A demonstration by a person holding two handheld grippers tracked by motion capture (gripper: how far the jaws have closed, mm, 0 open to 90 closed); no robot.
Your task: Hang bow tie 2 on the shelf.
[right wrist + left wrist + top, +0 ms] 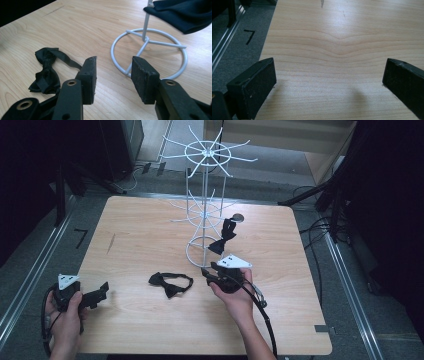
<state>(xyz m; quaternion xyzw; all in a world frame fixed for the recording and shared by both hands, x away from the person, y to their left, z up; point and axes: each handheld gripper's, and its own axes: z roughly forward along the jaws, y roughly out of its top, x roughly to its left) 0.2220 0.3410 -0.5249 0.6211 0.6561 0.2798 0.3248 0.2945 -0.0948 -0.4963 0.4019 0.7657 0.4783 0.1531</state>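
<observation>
Black foam-padded jaws of the left gripper [329, 82] stand wide apart over bare wood, nothing between them; in the high view this gripper [95, 297] rests near the near-left corner of the light wooden table [140, 220], held in the person's left hand [65, 315]. Toward the middle, the right gripper [113, 75] hovers low over the tabletop with its jaws partly open and empty, held by the right hand [237, 297]. Just to its left lies a black fabric bow tie with a thin strap [47, 72], flat on the wood and clear of both pads. Just beyond the jaws stands the ring base of a white wire display rack [150, 52]. Farther back, a second black bow tie [226, 236] hangs from the rack's lower arms.
</observation>
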